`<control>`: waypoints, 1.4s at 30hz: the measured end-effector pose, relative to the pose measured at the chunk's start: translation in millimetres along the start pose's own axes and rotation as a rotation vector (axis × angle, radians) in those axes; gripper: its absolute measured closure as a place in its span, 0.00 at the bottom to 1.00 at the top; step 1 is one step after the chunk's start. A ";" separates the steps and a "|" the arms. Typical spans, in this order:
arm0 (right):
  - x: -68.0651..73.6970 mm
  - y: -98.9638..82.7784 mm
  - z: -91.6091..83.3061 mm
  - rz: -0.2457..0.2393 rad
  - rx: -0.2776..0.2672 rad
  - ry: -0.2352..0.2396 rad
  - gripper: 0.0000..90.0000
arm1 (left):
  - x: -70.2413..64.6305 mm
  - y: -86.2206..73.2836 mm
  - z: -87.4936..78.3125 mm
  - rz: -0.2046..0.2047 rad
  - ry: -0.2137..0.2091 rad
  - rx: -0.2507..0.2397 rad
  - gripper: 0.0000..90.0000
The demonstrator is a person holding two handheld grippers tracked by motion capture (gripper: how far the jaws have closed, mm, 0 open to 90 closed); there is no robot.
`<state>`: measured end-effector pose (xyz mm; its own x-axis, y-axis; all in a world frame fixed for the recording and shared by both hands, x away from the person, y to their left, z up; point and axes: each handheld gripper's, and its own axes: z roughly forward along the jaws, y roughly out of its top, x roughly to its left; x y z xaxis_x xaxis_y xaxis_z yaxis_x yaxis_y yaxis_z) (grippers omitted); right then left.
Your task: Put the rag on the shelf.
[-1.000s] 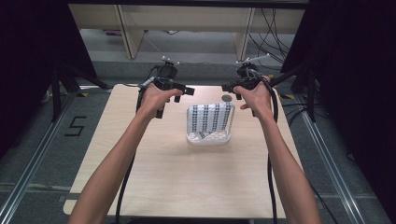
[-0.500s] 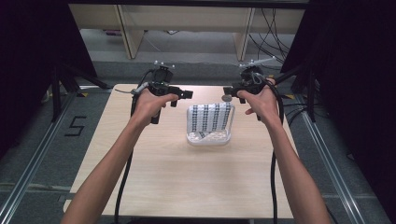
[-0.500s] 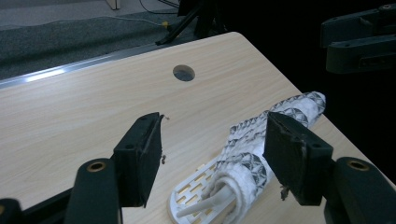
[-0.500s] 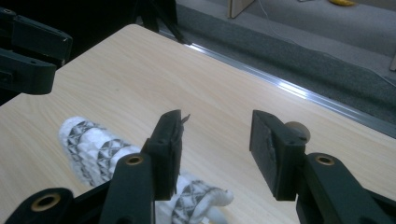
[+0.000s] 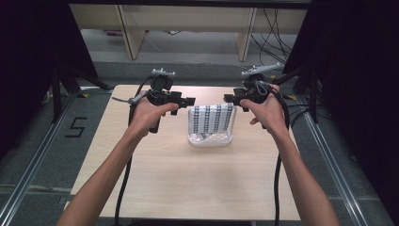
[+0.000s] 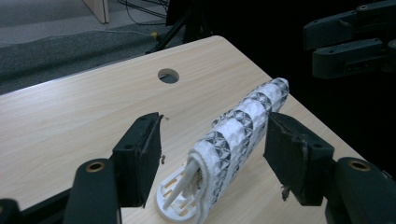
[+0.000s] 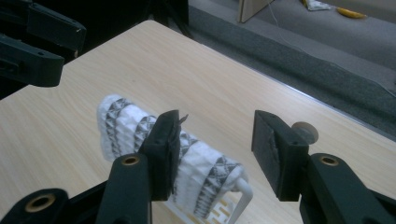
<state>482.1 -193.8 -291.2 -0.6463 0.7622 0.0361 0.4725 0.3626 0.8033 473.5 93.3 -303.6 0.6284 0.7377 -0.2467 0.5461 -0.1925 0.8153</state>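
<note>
A black-and-white patterned cloth (image 5: 211, 117) hangs folded over the far rim of a small white plastic basket (image 5: 210, 141) at the middle of the table. My left gripper (image 5: 190, 100) hovers just left of the cloth's top edge, and my right gripper (image 5: 227, 99) hovers just right of it, the two pointing at each other. In the left gripper view the cloth (image 6: 243, 126) lies along the gap of the open left gripper (image 6: 215, 123), below it. In the right gripper view the open right gripper (image 7: 217, 119) has one jaw over the cloth (image 7: 126, 123).
The light wooden table (image 5: 188, 188) has a round cable hole (image 6: 168, 75) near its far right corner, seen as a grommet (image 7: 306, 132) by my right jaw. Metal rails and dark curtains flank the table, and wooden furniture legs stand beyond it.
Both hands have come slightly down and nearer with their grippers, settling at either end of the cloth's top edge. The cloth and basket have not moved.
</note>
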 end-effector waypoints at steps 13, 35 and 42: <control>10.8 -11.0 -14.2 0.006 -0.007 0.016 0.52 | -8.3 -12.9 -18.5 0.020 -0.019 -0.033 0.36; 20.2 -52.9 -26.1 0.024 -0.038 0.050 0.45 | -19.0 -53.4 -41.4 0.043 -0.060 -0.040 0.31; 20.1 -65.8 -24.9 0.028 -0.032 0.057 0.45 | -18.6 -67.6 -42.7 0.038 -0.078 -0.042 0.31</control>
<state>423.1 -215.7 -328.5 -0.6667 0.7396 0.0923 0.4721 0.3233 0.8201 401.2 120.2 -331.8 0.6905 0.6775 -0.2534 0.4979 -0.1910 0.8459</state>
